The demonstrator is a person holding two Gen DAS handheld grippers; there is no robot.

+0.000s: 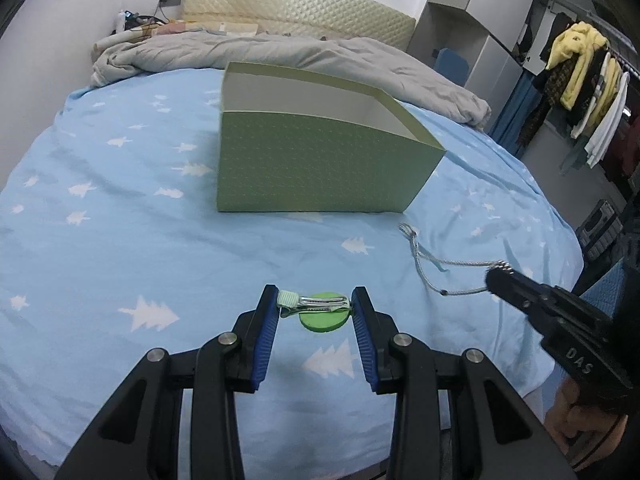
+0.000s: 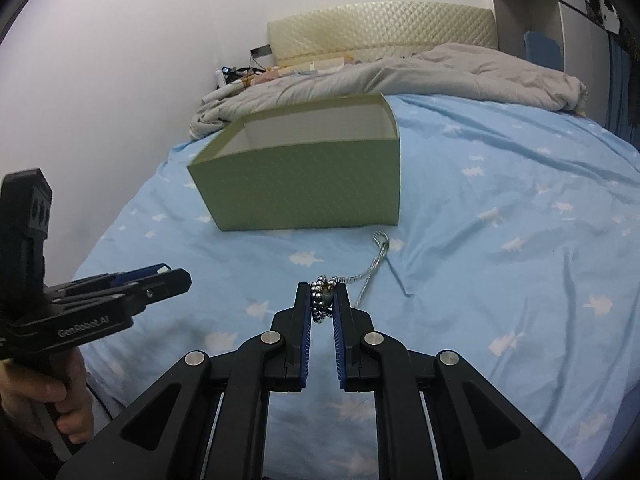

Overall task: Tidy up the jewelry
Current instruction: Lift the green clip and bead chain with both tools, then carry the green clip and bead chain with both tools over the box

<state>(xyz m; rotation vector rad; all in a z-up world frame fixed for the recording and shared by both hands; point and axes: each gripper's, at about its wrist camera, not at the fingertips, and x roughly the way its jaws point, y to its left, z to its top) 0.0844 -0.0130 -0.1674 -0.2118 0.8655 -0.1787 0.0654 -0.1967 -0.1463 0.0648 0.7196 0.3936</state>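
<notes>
With my left gripper (image 1: 315, 305) clamped across the green hair clip (image 1: 316, 310) at lower centre and my right gripper (image 2: 323, 300) pinched nearly closed on the beaded necklace (image 2: 322, 300), I should carry both over the rim of the green box (image 1: 320, 164) at upper centre, minding the necklace's trailing cord.

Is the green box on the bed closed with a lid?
No. In the left wrist view the green box stands open at the top, its white inner walls showing and no lid on it.
</notes>
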